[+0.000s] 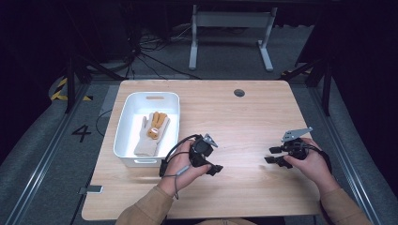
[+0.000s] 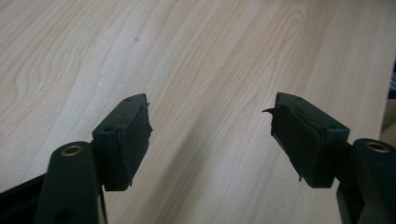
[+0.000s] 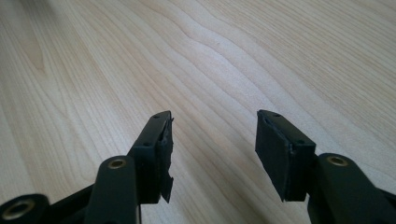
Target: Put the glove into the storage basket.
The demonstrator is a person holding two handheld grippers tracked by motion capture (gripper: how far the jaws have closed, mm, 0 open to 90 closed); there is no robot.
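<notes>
Lying in the white rectangular plastic tub (image 1: 123, 123) at about nine o'clock on the pale wooden table (image 1: 244, 122), a cream knitted glove with mustard-yellow fingertips (image 1: 150, 132) rests flat, fingers pointing toward twelve o'clock. Just beside the tub's near right corner, at about seven o'clock on the tabletop, the left gripper (image 1: 217, 168) is held low in the person's left hand (image 1: 182, 165), its black cable looping at the wrist. In the left gripper view its jaws stand wide apart with nothing but bare wood grain between the worn black pads (image 2: 132, 140). Well apart from it, at about four o'clock, the right gripper (image 1: 271, 155) sits in the right hand (image 1: 312, 164), a grey three-cornered plate (image 1: 295, 134) on top. In the right gripper view its jaws are parted too, somewhat narrower, holding nothing, the table showing between the pads (image 3: 275, 154).
</notes>
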